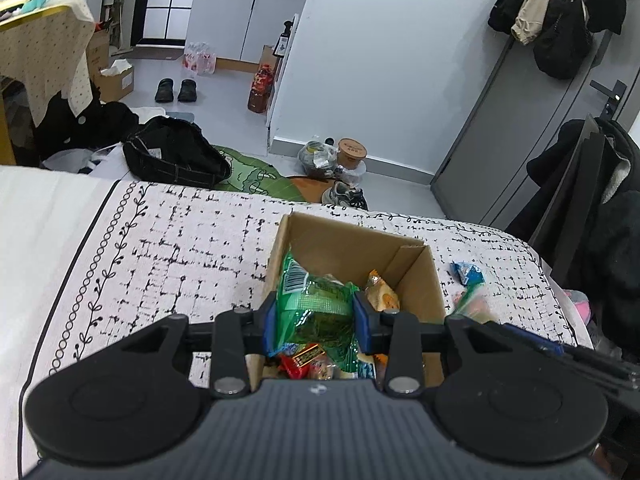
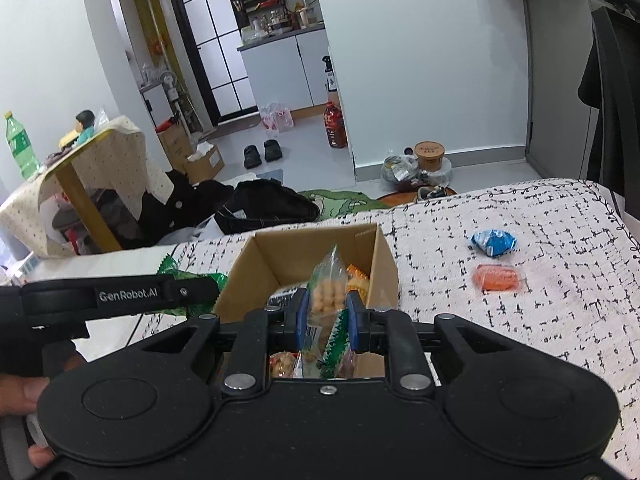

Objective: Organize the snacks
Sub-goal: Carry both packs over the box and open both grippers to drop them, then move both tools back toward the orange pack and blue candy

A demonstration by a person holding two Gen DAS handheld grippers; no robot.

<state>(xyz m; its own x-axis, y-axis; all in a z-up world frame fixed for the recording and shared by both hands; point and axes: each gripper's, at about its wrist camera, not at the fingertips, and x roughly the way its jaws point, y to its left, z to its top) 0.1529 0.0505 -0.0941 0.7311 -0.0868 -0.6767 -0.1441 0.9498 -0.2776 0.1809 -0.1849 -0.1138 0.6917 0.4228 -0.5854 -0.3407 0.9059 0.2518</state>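
Observation:
An open cardboard box point(image 1: 416, 276) point(image 2: 276, 252) stands on a bed covered in black-and-white patterned cloth, with several snack packs inside. My left gripper point(image 1: 314, 312) is shut on a green snack bag point(image 1: 316, 308) and holds it over the box. My right gripper point(image 2: 325, 312) is shut on a clear packet of round orange puffs point(image 2: 328, 296), also above the box. On the cloth to the right of the box lie a blue packet point(image 2: 493, 242) point(image 1: 466, 272) and an orange packet point(image 2: 496, 277). The left gripper's body point(image 2: 116, 294) shows at the left of the right wrist view.
Beyond the bed's far edge, the floor holds a black bag point(image 1: 172, 158), a green mat point(image 1: 256, 178), shoes point(image 1: 176, 90) and a bag of clutter point(image 1: 320, 156). A draped table point(image 2: 92, 176) stands at left. Dark coats point(image 1: 600, 208) hang at right by a grey door.

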